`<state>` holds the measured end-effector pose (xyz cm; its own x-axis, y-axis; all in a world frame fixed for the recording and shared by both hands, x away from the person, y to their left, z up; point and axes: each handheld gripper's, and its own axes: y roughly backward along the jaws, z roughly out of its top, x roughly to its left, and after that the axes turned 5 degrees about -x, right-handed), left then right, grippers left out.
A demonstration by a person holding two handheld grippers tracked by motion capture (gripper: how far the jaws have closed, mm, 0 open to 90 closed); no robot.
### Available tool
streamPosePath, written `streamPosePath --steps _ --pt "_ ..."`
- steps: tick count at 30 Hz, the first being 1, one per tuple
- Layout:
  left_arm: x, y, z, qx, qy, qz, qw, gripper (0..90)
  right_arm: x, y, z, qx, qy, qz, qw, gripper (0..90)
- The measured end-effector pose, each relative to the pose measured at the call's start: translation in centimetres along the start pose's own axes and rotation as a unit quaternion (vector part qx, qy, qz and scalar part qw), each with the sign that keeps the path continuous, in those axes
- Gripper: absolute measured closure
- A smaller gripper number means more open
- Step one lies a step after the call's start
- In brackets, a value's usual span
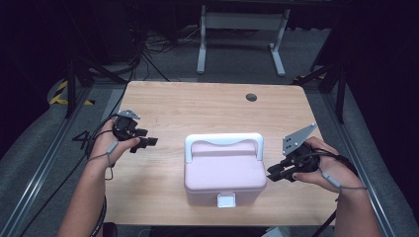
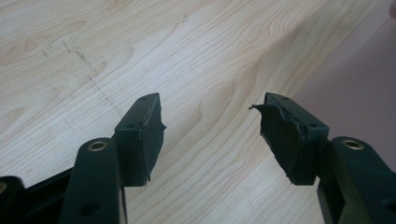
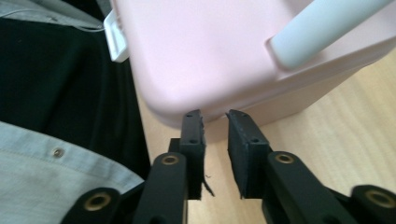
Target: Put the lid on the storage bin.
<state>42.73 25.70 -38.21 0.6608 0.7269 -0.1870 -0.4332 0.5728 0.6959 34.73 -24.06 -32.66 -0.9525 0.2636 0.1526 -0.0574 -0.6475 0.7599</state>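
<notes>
A pale pink lidded box (image 1: 225, 170) with a white handle (image 1: 223, 140) and a white front latch (image 1: 226, 200) stands near the front middle of the wooden table (image 1: 197, 103). My left gripper (image 1: 148, 142) hovers left of the box, apart from it, open and empty. In the left gripper view its jaws (image 2: 210, 116) spread wide over bare wood, with the box (image 2: 359, 70) at the right edge. My right gripper (image 1: 273, 173) sits at the box's right side. Its jaws (image 3: 215, 116) are a narrow gap apart, empty, tips close to the box's lower corner (image 3: 201, 51), below the handle (image 3: 322, 23).
A round cable hole (image 1: 251, 97) sits at the table's far right. A white desk frame (image 1: 242, 24) and cables lie on the floor beyond. The person's grey shirt (image 3: 46, 168) shows past the table's front edge, near the latch (image 3: 116, 39).
</notes>
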Motion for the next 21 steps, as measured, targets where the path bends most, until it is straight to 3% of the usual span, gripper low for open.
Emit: streamPosePath --steps 6,11,16,21 --pt "0.4 0.6 -0.8 -0.005 0.014 0.009 0.9999 38.0 -0.6 0.8 0.1 -0.044 0.003 -0.017 0.9989 62.7" --pt "0.8 1.0 -1.3 -0.006 0.024 0.016 0.9996 37.5 -2.0 1.6 -0.2 -0.091 -0.012 -0.053 0.9944 56.7" --pt "1.2 1.2 -1.7 -0.005 0.029 0.022 0.9993 37.3 -3.2 2.5 -0.6 -0.133 -0.035 -0.094 0.9860 52.7" --pt "1.6 1.1 -2.0 -0.006 0.028 0.030 0.9991 36.7 -4.3 3.4 -1.4 -0.153 -0.045 -0.143 0.9768 47.5"
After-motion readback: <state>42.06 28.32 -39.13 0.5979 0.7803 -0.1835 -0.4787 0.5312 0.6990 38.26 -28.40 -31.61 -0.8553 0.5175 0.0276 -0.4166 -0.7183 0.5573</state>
